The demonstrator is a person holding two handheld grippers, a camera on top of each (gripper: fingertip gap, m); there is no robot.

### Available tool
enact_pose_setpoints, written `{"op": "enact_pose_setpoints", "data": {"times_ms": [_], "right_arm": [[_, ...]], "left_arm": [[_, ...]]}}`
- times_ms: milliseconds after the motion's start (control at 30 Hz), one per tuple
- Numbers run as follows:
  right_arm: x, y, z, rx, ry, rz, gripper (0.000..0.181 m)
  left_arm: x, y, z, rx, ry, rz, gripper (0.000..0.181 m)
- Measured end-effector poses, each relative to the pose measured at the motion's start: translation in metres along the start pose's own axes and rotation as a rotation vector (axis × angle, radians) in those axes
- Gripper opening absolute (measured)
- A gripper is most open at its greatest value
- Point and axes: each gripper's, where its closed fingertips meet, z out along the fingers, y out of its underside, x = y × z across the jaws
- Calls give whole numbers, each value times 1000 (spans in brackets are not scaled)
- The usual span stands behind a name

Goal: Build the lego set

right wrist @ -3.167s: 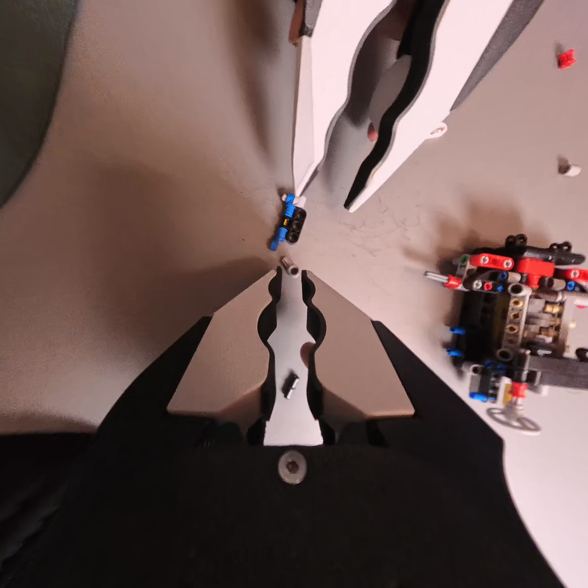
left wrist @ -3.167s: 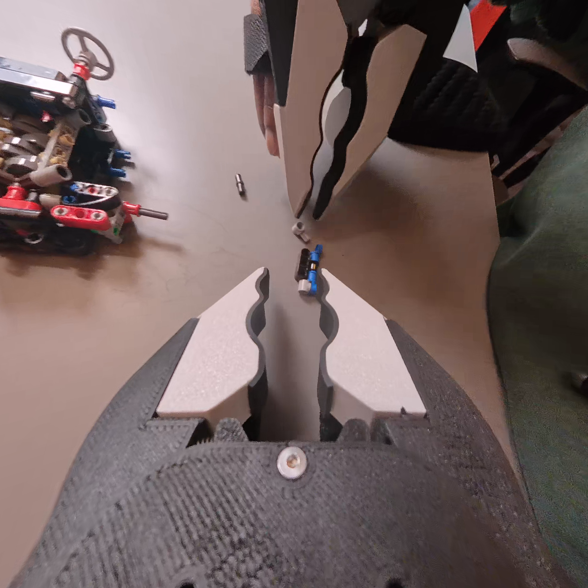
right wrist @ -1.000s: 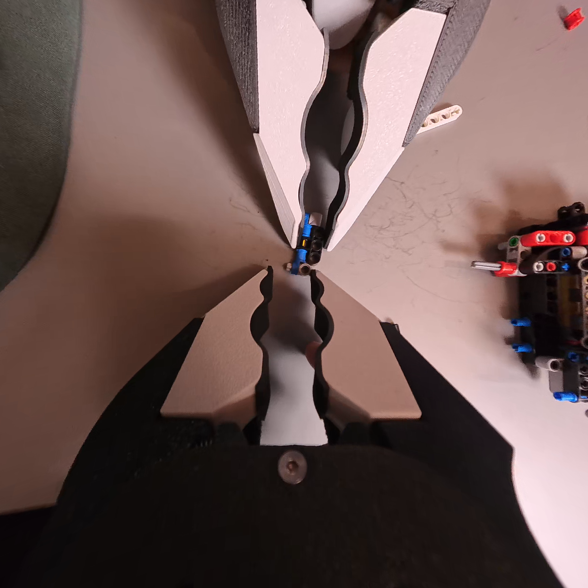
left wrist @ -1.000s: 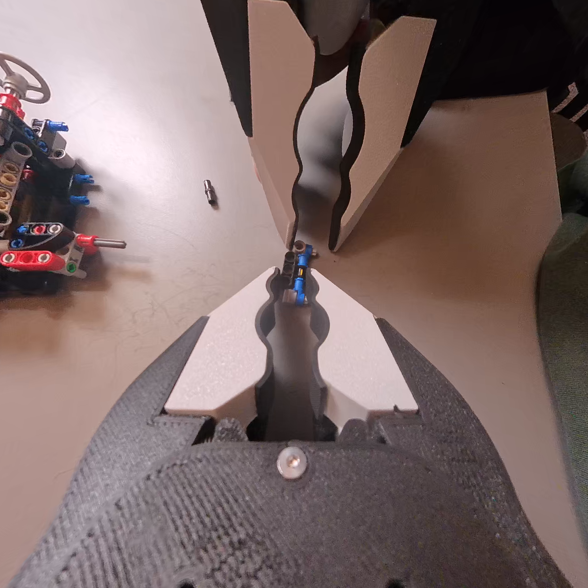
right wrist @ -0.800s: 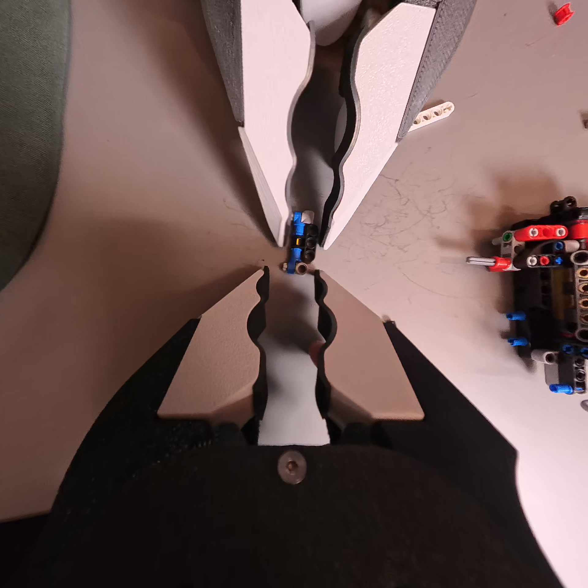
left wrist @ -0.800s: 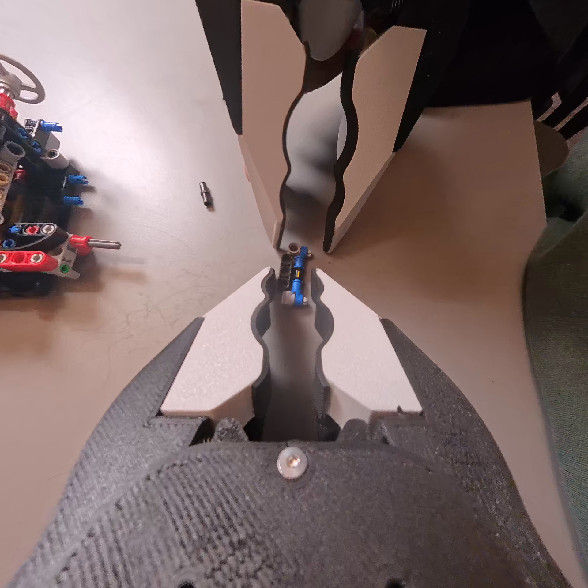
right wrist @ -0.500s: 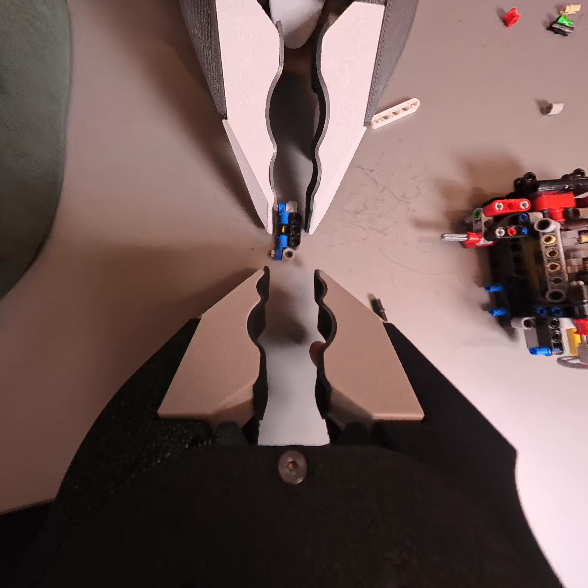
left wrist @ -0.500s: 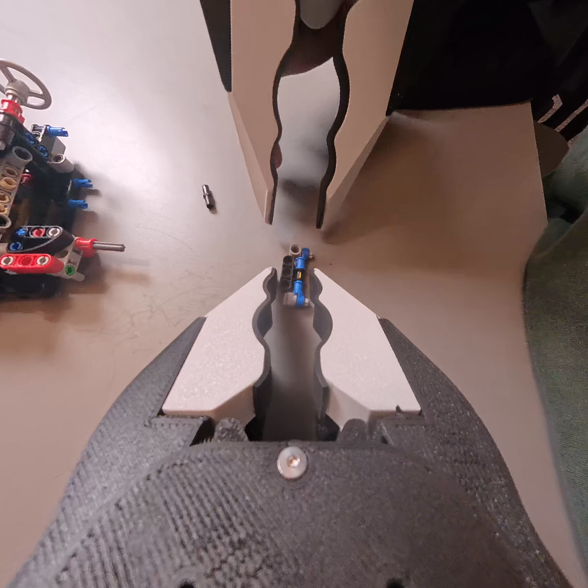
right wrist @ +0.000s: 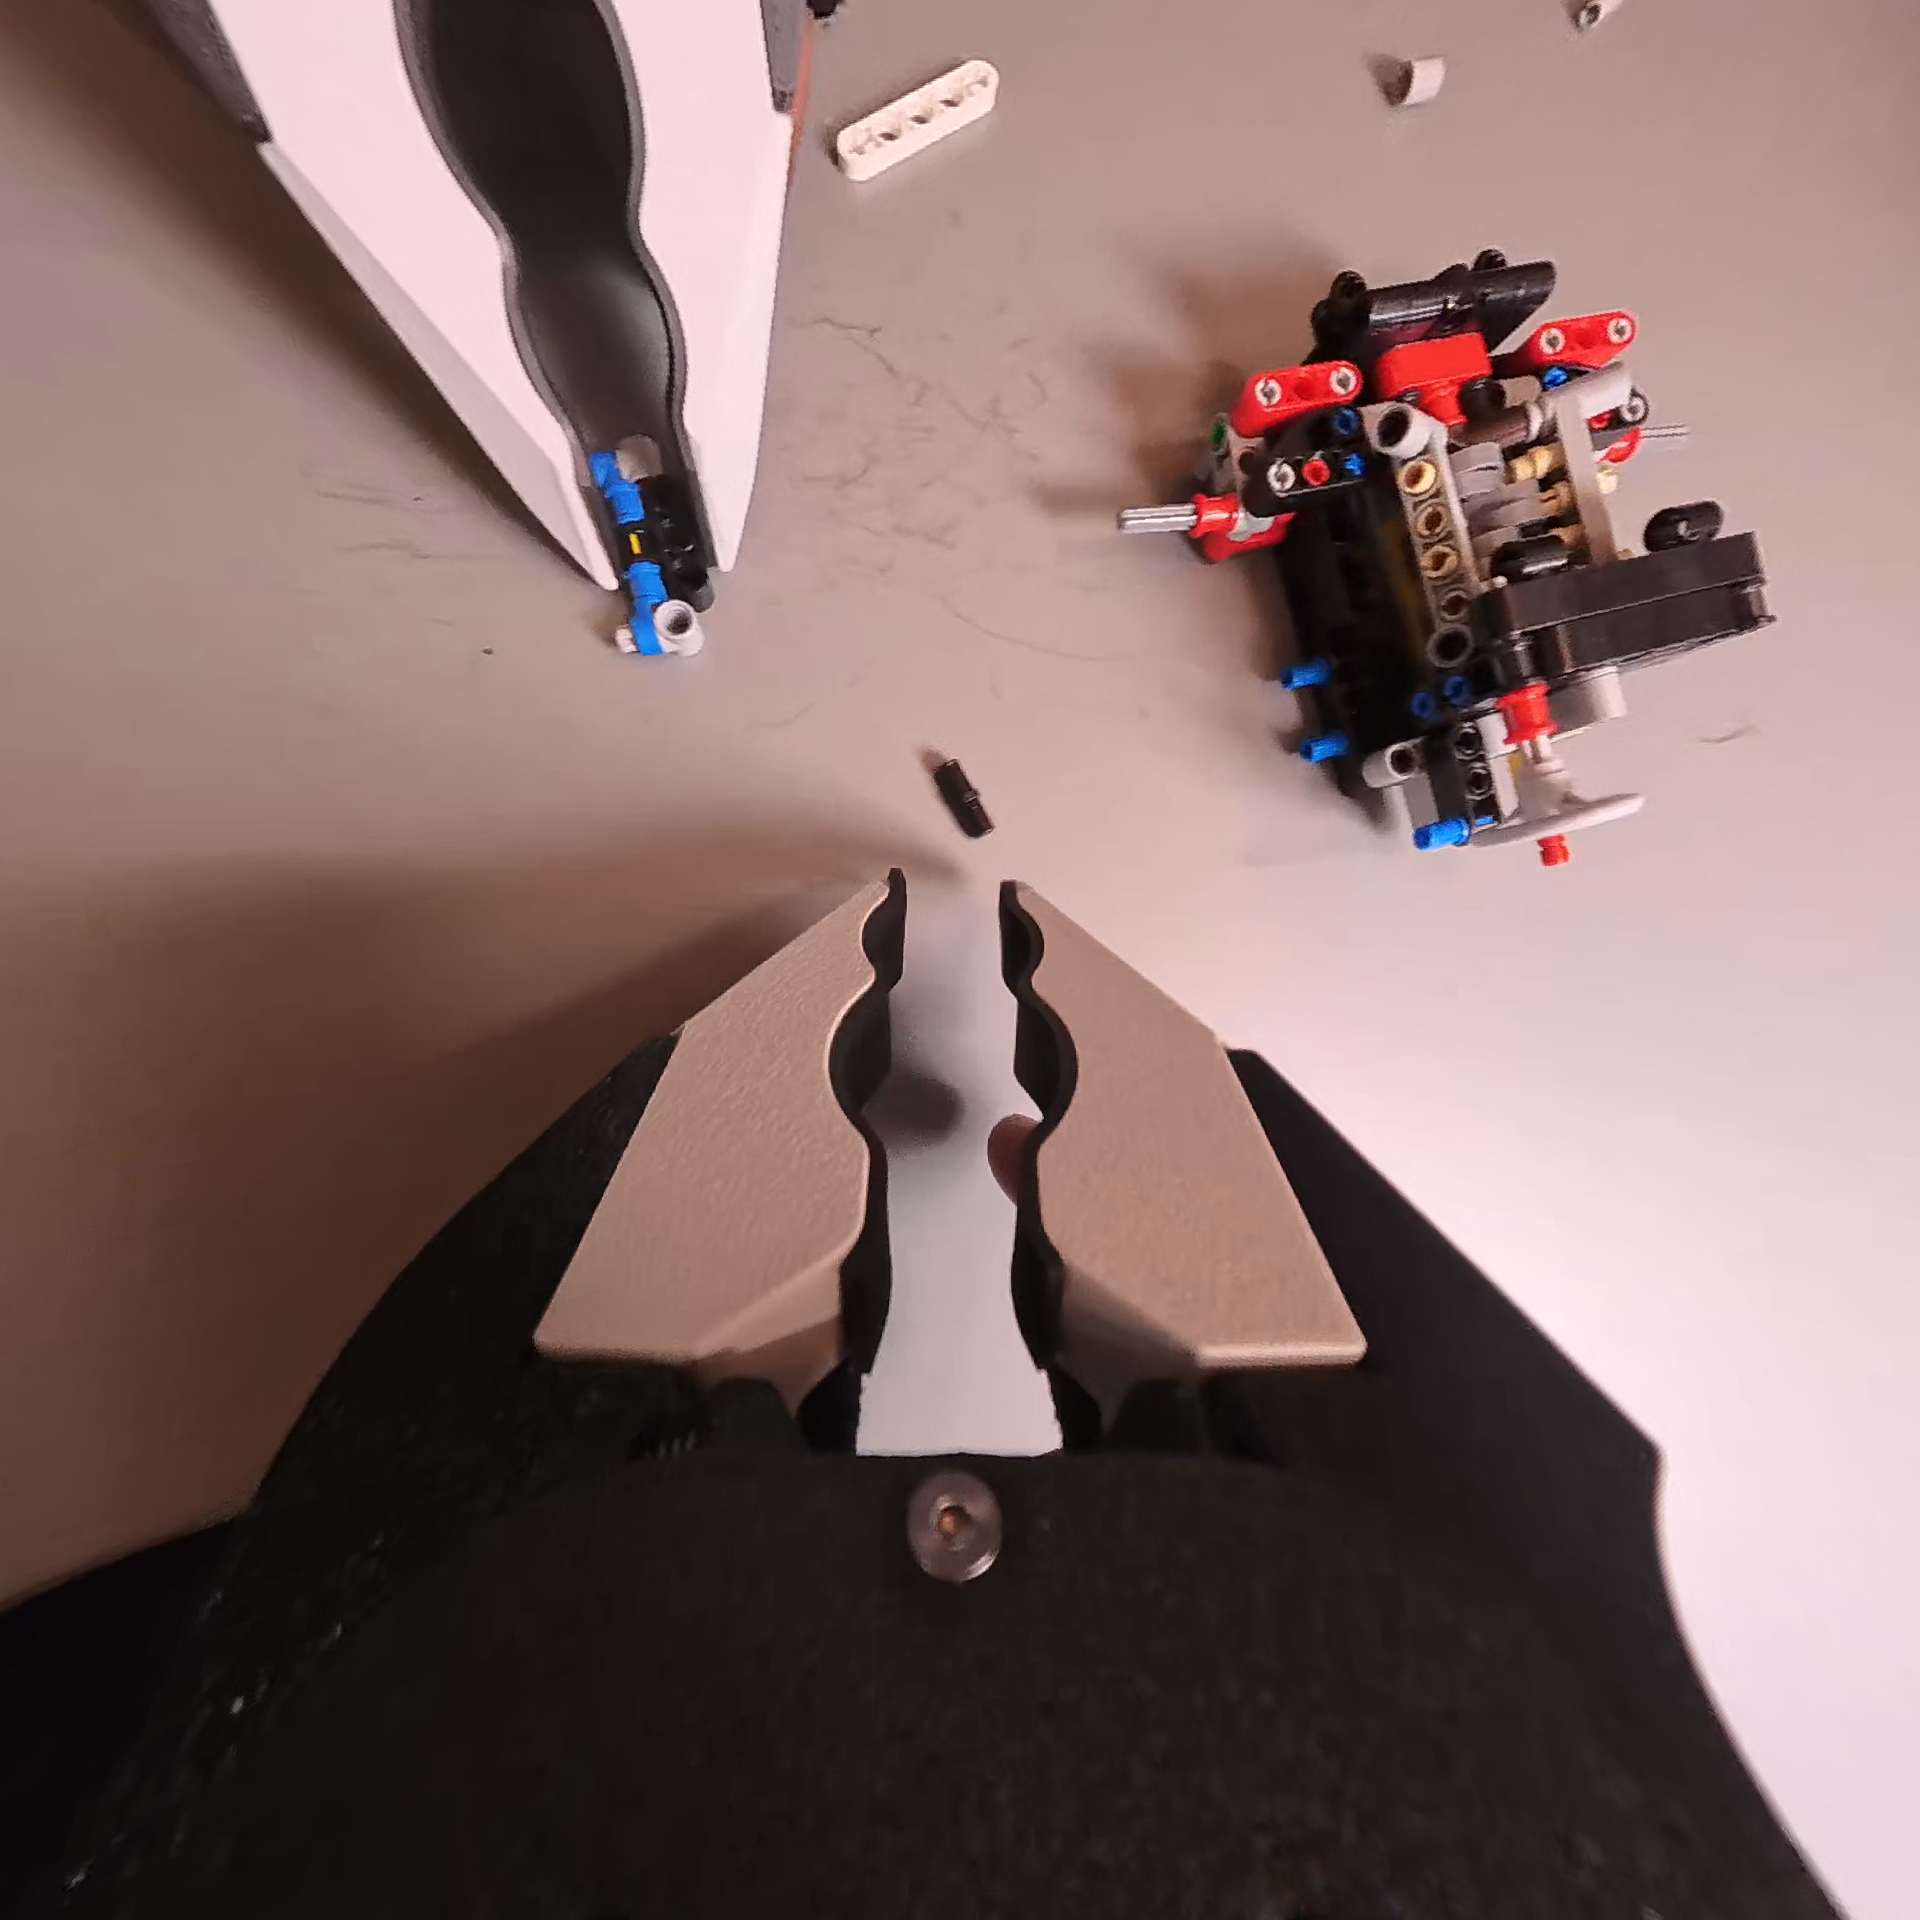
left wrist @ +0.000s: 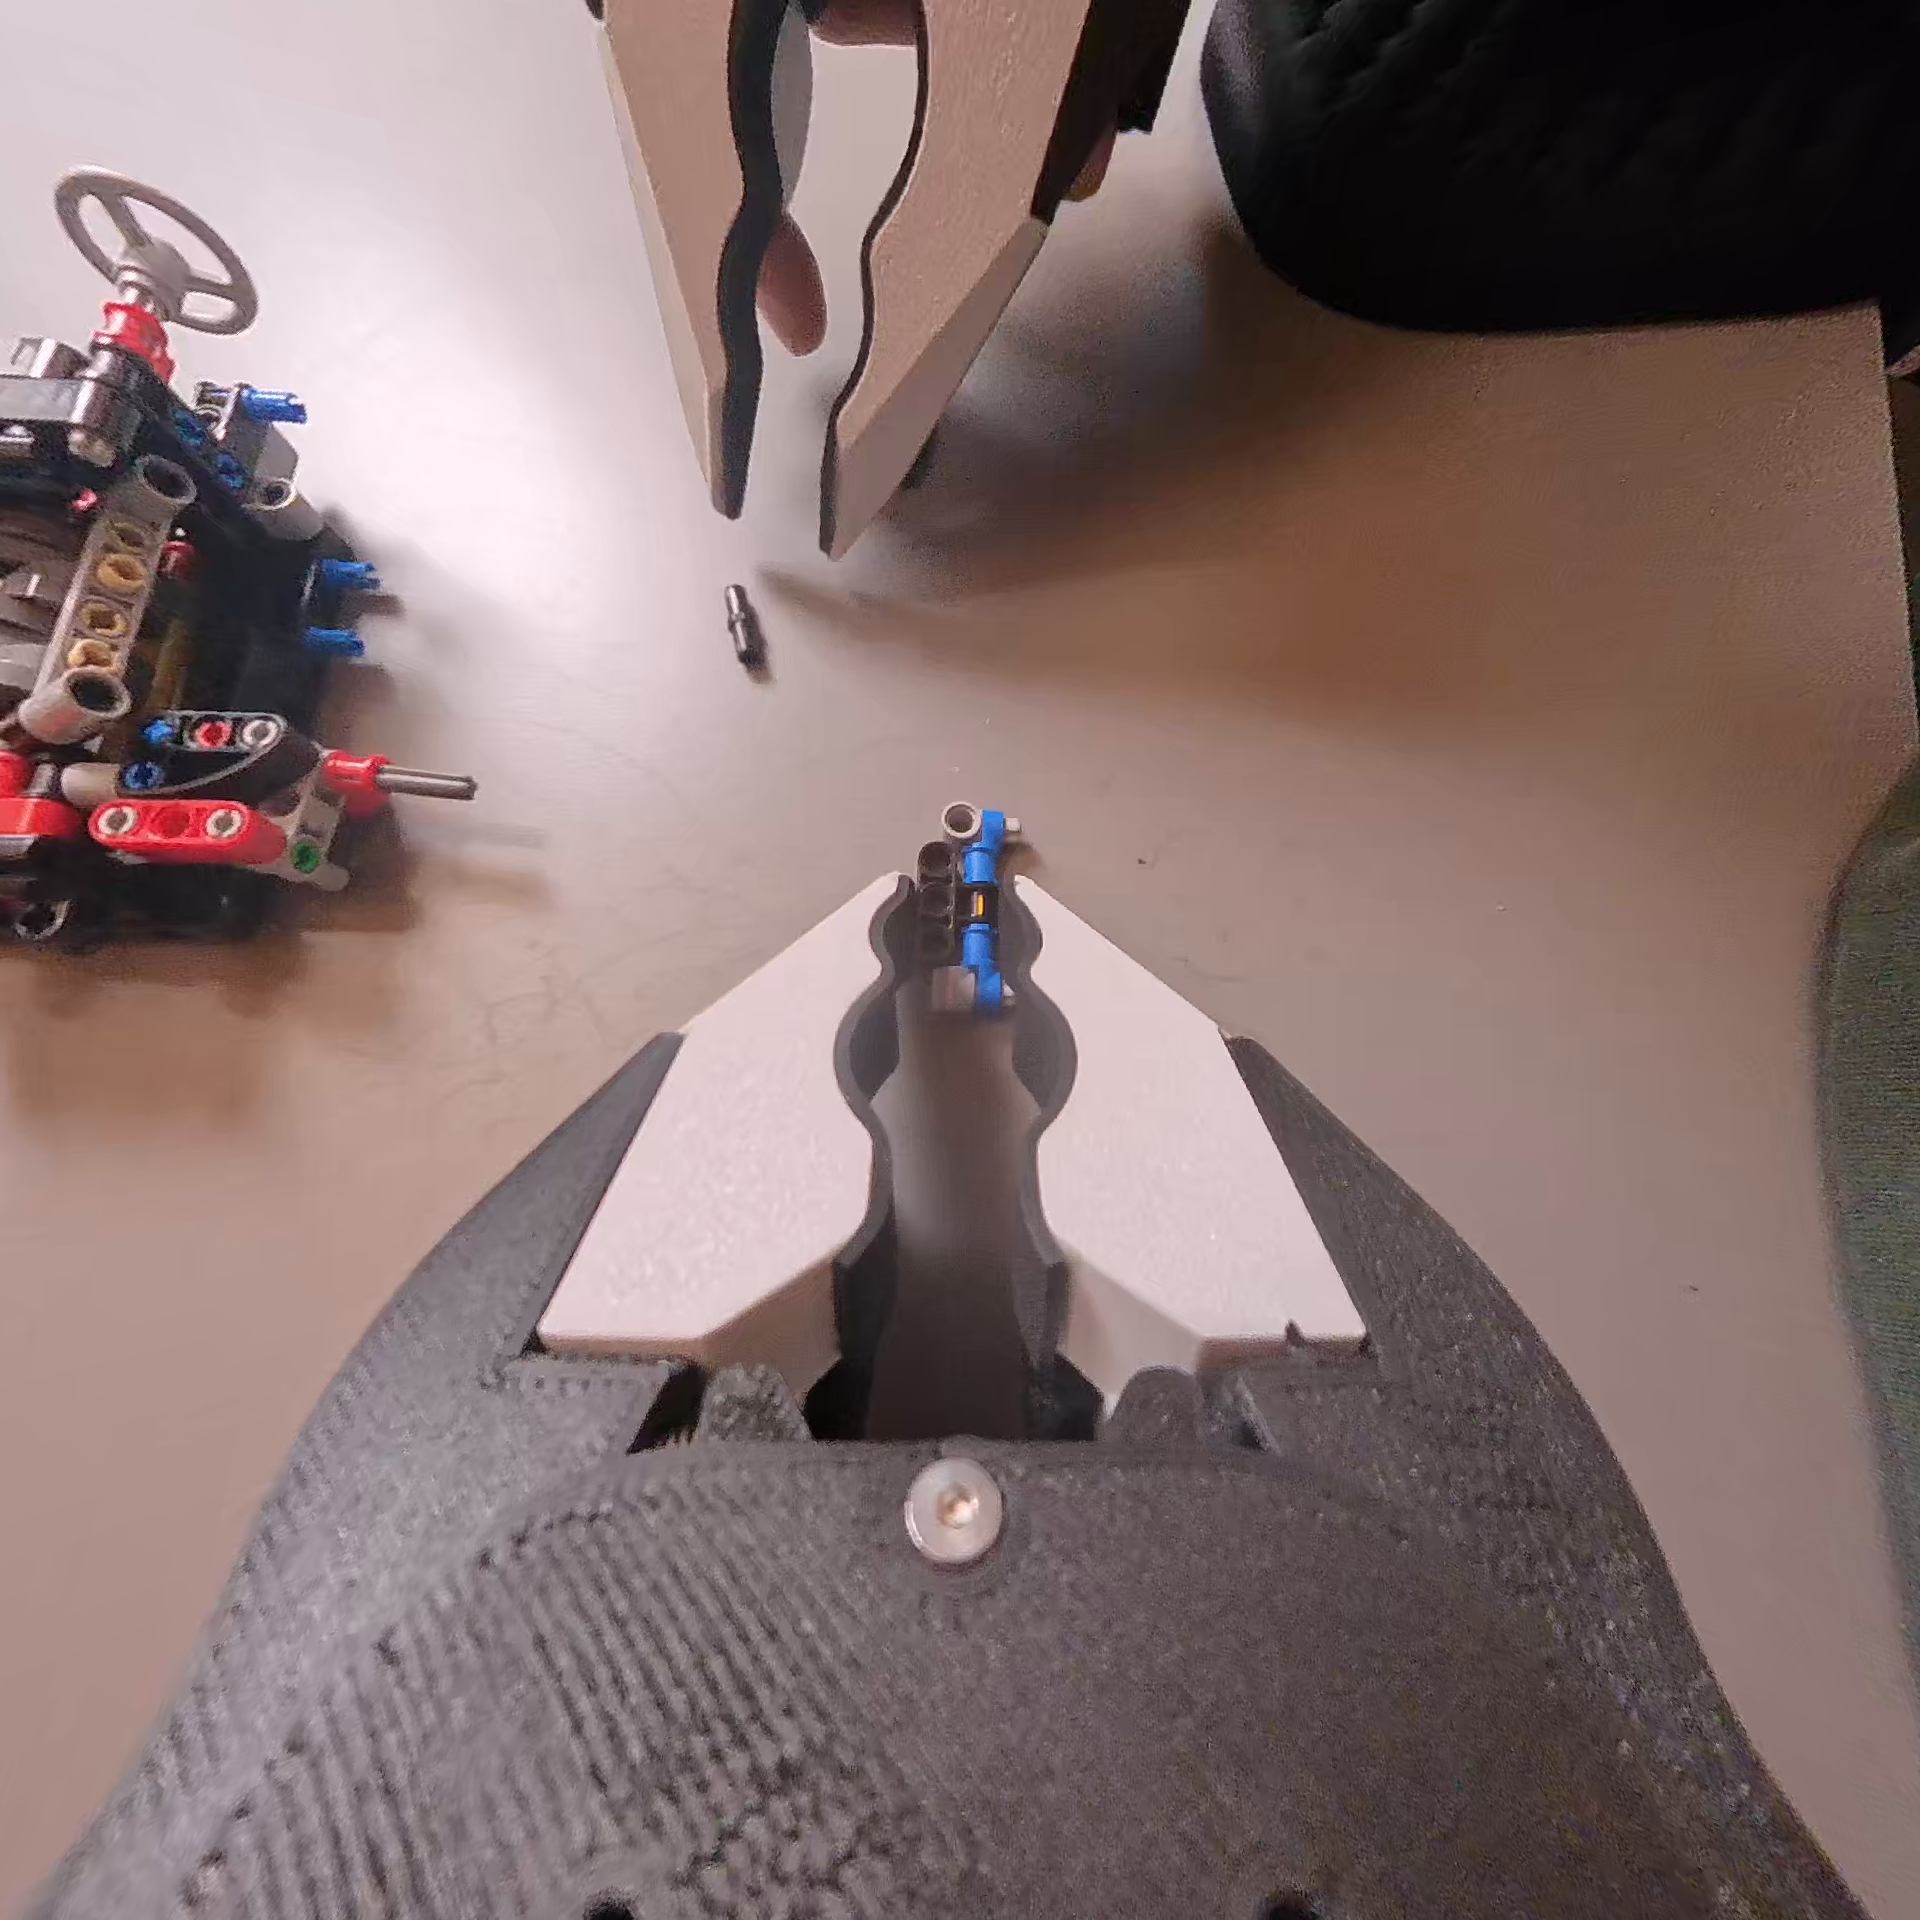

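We judge the build partly done: the car chassis (right wrist: 1475, 540) stands assembled on the table (right wrist: 312, 831), with steering wheel (left wrist: 156, 249), red beams and blue pins already fitted, while several parts still lie loose. The left tool (left wrist: 956, 894) is clenched on a small sub-assembly (left wrist: 961, 914) of a black beam, a blue pin and a grey connector; it rests at table level, well apart from the chassis. The right tool (right wrist: 951, 899) is released and carries nothing, its jaws standing slightly apart just short of a loose black pin (right wrist: 964, 798). We take that pin as the likely next pick, then the joining of the sub-assembly to the chassis. A white beam (right wrist: 914, 120) and a grey bush (right wrist: 1411, 78) also wait unused.

Materials: the bricks are hard, glossy plastic with round holes; the chassis axle (left wrist: 426, 781) looks metallic grey. The tool fingers are matte, pale, wedge-shaped, with wavy black inner pads. The table is smooth, beige and faintly scratched.
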Motion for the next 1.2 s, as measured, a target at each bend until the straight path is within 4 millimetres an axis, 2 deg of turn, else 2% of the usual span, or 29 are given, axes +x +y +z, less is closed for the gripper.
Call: {"op": "enact_pose_setpoints", "data": {"times_ms": [300, 633, 1200], "right_arm": [[2, -10, 15, -18, -22, -51, 16], [-5, -13, 17, -34, -30, -73, 5], [-7, -16, 18, -46, 21, -78, 4]], "left_arm": [[-6, 0, 0, 5, -24, -29, 14], [-15, 0, -1, 10, -75, -92, 14], [-16, 0, -1, 17, -100, -110, 19]]}}
